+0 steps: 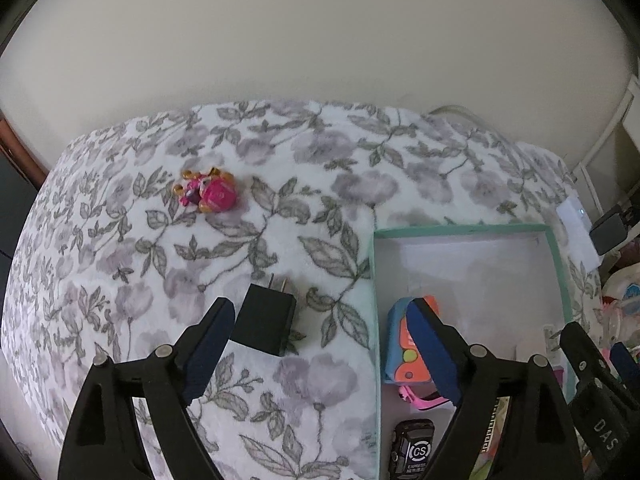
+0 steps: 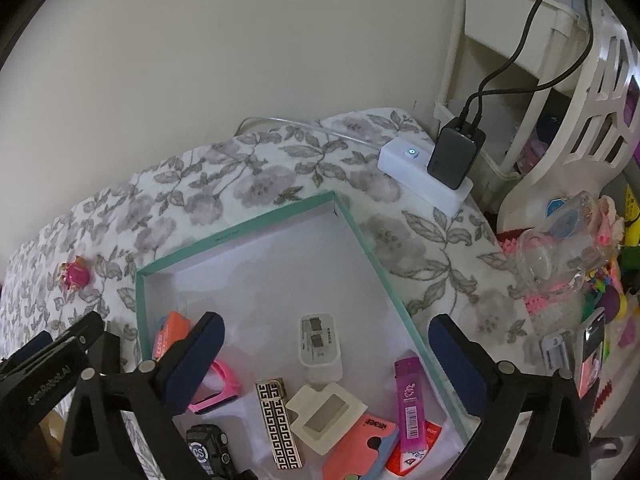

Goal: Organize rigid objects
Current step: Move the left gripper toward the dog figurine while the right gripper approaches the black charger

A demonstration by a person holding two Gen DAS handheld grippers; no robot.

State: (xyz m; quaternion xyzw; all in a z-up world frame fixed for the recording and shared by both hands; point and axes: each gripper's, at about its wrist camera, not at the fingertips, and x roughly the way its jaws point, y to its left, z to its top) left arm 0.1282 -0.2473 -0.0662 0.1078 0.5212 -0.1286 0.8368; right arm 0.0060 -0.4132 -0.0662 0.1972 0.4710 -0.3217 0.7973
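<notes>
A teal-rimmed white box [image 1: 464,231] [image 2: 362,236] lies on the floral cloth. It holds several small items: a white charger [image 2: 320,350], a pink lighter [image 2: 409,400], a black-and-gold patterned lighter [image 2: 278,424], a pink band [image 2: 218,388] and a blue-orange toy [image 1: 400,344]. A black plug adapter [image 1: 266,320] lies on the cloth just left of the box, right in front of my open, empty left gripper [image 1: 324,344]. A pink-and-gold toy [image 1: 208,192] [image 2: 76,274] lies farther back left. My right gripper [image 2: 326,368] is open and empty above the box.
A white power strip [image 2: 420,172] with a dark charger [image 2: 456,156] plugged in sits at the back right. A clear plastic jar [image 2: 560,248] and a heap of colourful toys lie right of the cloth. A cream wall stands behind.
</notes>
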